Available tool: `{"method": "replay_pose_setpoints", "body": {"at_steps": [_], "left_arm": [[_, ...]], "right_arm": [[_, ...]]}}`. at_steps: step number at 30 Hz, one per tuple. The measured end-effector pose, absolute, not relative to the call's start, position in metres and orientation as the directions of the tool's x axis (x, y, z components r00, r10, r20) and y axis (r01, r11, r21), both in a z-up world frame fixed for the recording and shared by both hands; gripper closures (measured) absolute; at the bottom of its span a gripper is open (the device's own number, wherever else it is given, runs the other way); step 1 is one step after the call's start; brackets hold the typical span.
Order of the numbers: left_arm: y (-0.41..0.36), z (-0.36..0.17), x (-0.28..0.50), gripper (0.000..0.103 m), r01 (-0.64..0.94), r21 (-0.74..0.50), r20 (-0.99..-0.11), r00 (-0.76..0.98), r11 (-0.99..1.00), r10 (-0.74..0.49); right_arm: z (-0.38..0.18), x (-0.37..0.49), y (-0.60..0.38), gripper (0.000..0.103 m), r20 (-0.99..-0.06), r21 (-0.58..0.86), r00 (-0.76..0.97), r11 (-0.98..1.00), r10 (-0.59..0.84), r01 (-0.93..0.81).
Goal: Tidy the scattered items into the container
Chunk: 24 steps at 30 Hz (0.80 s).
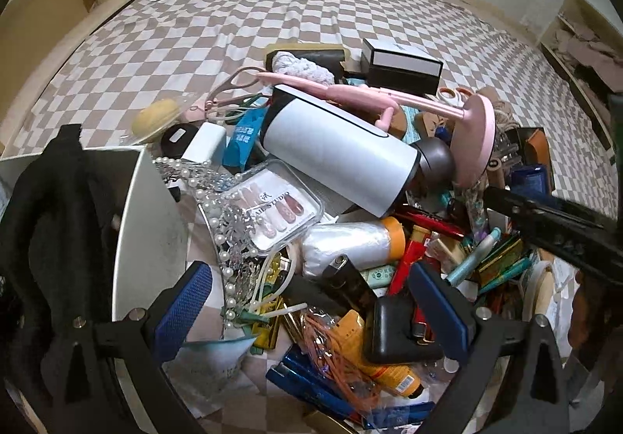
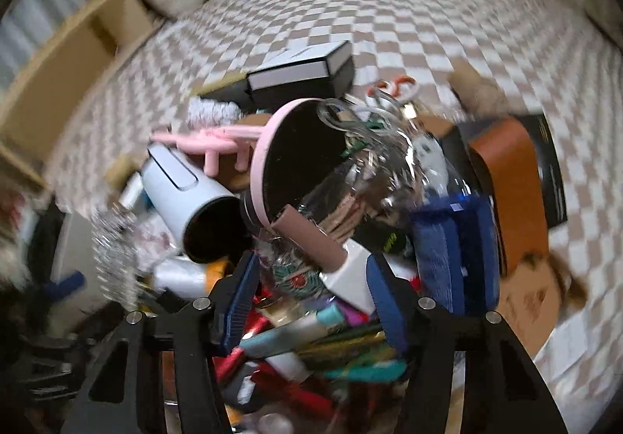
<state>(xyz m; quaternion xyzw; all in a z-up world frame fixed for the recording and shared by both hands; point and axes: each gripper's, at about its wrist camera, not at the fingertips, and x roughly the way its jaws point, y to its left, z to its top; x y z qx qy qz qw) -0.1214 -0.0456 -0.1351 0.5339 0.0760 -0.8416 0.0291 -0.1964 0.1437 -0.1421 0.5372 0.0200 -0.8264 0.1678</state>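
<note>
Right wrist view (blurred): right gripper [image 2: 311, 301] half-spread over one brown-and-white tube [image 2: 323, 249], long axis pointing up-left, on the pile. Left gripper [image 1: 307, 301] spread wide beside one white container [image 1: 152, 223].

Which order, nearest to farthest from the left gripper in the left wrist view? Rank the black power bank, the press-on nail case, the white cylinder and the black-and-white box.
From the left gripper:
1. Black power bank, between the fingers, toward the right one.
2. Press-on nail case, ahead, left.
3. White cylinder, mid-pile.
4. Black-and-white box, at the pile's far edge.
</note>
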Motion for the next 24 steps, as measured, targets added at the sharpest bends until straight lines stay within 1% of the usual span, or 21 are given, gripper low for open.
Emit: {"method": "replay_pose_setpoints", "body": {"at_steps": [2, 4, 8, 9, 12, 15, 16, 17, 18, 20, 22, 24], "left_arm": [[-0.045, -0.138, -0.124, 0.002, 0.119, -0.088, -0.904, -0.427, -0.989, 0.029], [-0.046, -0.139, -0.127, 0.002, 0.117, -0.085, -0.904, -0.428, -0.989, 0.027], [-0.049, -0.143, -0.132, 0.002, 0.117, -0.085, -0.904, -0.427, -0.990, 0.028], [-0.049, -0.144, -0.133, 0.002, 0.116, -0.081, -0.903, -0.428, -0.990, 0.023], [-0.051, -0.143, -0.137, 0.002, 0.121, -0.093, -0.899, -0.438, -0.988, 0.031], [-0.054, -0.140, -0.140, 0.002, 0.135, -0.125, -0.888, -0.456, -0.983, 0.050], [-0.054, -0.139, -0.141, 0.006, 0.144, -0.124, -0.885, -0.464, -0.982, 0.044], [-0.054, -0.138, -0.141, 0.019, 0.154, -0.122, -0.882, -0.471, -0.980, 0.036], [-0.054, -0.138, -0.142, 0.028, 0.162, -0.118, -0.882, -0.471, -0.980, 0.028], [-0.052, -0.140, -0.145, 0.030, 0.161, -0.131, -0.887, -0.459, -0.978, 0.043], [-0.048, -0.143, -0.144, 0.035, 0.146, -0.143, -0.896, -0.438, -0.979, 0.065], [-0.044, -0.146, -0.142, 0.043, 0.132, -0.148, -0.906, -0.416, -0.980, 0.081]], "right_arm": [[-0.145, -0.196, 0.135, 0.059, -0.897, 0.054, -0.400, -0.944, -0.190, 0.325], [-0.145, -0.197, 0.128, 0.072, -0.886, -0.025, -0.444, -0.940, -0.137, 0.341], [-0.150, -0.203, 0.125, 0.075, -0.882, -0.067, -0.461, -0.939, -0.102, 0.337], [-0.150, -0.205, 0.125, 0.078, -0.880, -0.077, -0.465, -0.938, -0.095, 0.338], [-0.147, -0.210, 0.130, 0.083, -0.877, -0.068, -0.471, -0.944, -0.097, 0.322], [-0.138, -0.217, 0.143, 0.084, -0.874, 0.036, -0.457, -0.960, -0.165, 0.278], [-0.136, -0.219, 0.146, 0.084, -0.872, 0.076, -0.450, -0.962, -0.192, 0.264], [-0.133, -0.221, 0.150, 0.084, -0.870, 0.115, -0.442, -0.962, -0.218, 0.247], [-0.131, -0.222, 0.155, 0.084, -0.868, 0.154, -0.434, -0.961, -0.242, 0.229], [-0.128, -0.225, 0.165, 0.084, -0.862, 0.229, -0.416, -0.955, -0.290, 0.190], [-0.126, -0.225, 0.175, 0.084, -0.856, 0.282, -0.404, -0.946, -0.323, 0.159], [-0.125, -0.223, 0.182, 0.084, -0.853, 0.320, -0.393, -0.939, -0.344, 0.130]]}}
